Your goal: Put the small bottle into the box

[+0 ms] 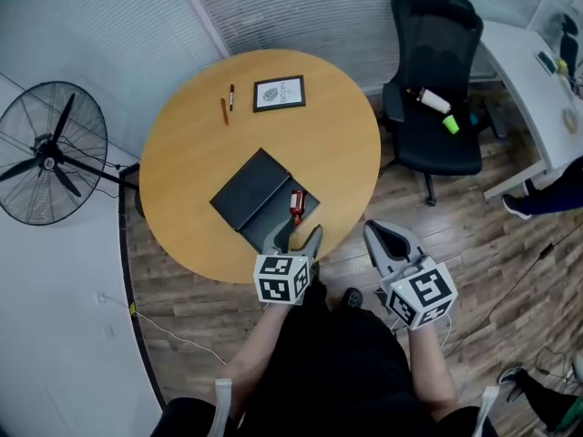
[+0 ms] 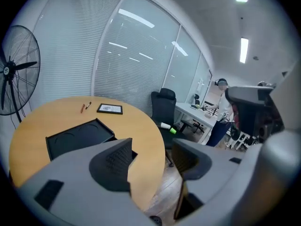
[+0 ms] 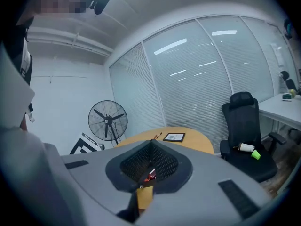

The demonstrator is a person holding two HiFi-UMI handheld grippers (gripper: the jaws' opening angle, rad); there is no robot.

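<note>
Left tongs point(image 1: 293, 240): held at the near rim of the surface point(image 1: 182, 171), arms apart, nothing between them.
Right tongs point(image 1: 379, 237): off the surface's edge, above the wooden floor, arms together; in the right gripper view the meshed pads point(image 3: 162, 161) met, leaving only a thin slit.
Small bottle point(image 1: 296, 203): red, lying in the half of the box nearer the person, just beyond the left tongs and touched by neither pair.
Box point(image 1: 246, 189): black, open, with the two halves side by side.
Hidden: in the left gripper view the bottle sat behind the near arm, and only the flat half of the box showed.
Barely seen: in the right gripper view the bottle was a red sliver through the slit.
Unclear: whether the bottle rested in a recess; its label was too small to read.
</note>
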